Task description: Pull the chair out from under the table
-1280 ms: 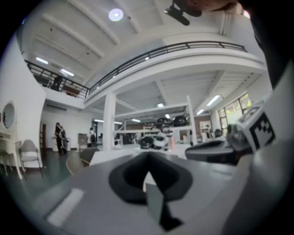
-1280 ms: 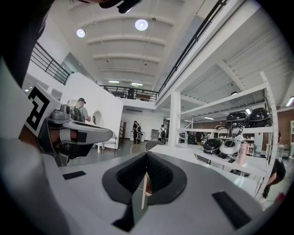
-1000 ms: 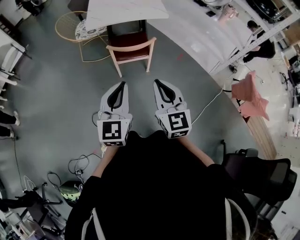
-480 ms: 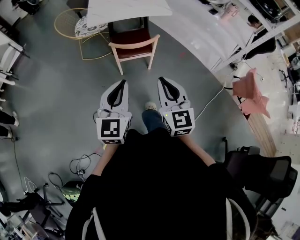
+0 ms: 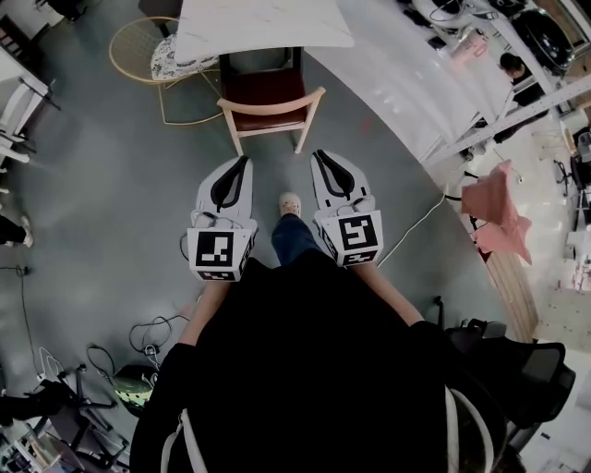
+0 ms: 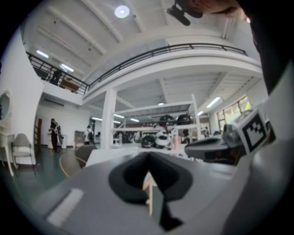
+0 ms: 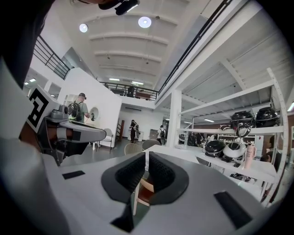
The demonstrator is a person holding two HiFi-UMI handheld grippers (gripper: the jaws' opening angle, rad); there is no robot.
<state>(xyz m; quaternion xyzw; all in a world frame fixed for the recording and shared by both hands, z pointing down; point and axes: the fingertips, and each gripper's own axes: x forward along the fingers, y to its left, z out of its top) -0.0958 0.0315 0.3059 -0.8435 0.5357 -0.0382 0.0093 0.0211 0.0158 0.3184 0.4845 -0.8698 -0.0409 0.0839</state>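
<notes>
The left claw [image 5: 242, 164] is clenched tight on nothing. Ahead of it the chair [image 5: 270, 92] sits with its seat partly under the white worktop [image 5: 263, 23], apart from both claws. The right claw [image 5: 319, 157] is clenched and empty too. Shut claws cannot grab the chair's back; they may just shove it further in.

Bright ceiling lights, fisheye edges, blurred foreground.
</notes>
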